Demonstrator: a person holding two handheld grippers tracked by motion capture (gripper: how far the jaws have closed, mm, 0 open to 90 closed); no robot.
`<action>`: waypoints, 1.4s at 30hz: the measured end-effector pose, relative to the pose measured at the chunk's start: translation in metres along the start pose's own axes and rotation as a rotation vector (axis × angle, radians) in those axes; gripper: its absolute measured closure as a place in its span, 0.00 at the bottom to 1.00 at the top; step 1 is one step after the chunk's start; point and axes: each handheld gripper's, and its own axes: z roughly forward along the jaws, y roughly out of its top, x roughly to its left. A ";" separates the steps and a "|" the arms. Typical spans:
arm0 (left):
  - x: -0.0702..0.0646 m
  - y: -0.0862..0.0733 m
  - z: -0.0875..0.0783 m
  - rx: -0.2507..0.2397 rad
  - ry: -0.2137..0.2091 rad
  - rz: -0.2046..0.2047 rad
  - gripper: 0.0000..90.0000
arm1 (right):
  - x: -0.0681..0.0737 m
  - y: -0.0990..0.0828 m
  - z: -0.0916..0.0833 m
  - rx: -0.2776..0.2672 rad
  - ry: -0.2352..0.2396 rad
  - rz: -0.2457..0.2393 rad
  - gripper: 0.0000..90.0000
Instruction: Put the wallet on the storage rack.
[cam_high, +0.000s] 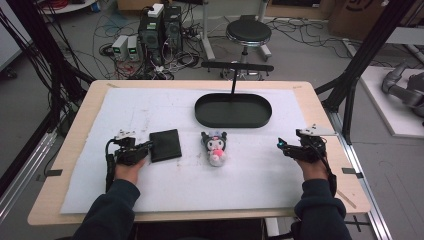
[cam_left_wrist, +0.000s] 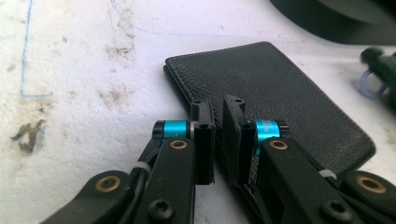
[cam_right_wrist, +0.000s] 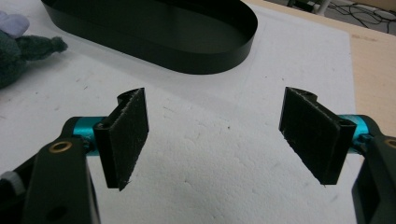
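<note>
Clamping the near edge of the black wallet (cam_left_wrist: 275, 98), the left gripper (cam_left_wrist: 218, 135) grips it; right gripper (cam_right_wrist: 219, 135) jaws gape wide over bare foam

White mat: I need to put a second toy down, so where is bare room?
Free: the white mat left of the black tray, and between the plush toy and the right gripper. Crowded: the left gripper at the wallet.
</note>
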 end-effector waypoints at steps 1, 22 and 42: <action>0.003 0.000 -0.002 -0.006 -0.013 -0.007 0.96 | 0.000 0.000 0.000 -0.001 -0.001 -0.004 0.27; 0.004 0.000 0.012 0.055 -0.143 -0.144 0.81 | 0.001 0.000 0.000 0.007 0.003 -0.007 0.28; 0.012 0.002 0.013 0.104 -0.251 -0.221 0.76 | -0.004 -0.004 -0.002 0.007 -0.005 0.013 0.28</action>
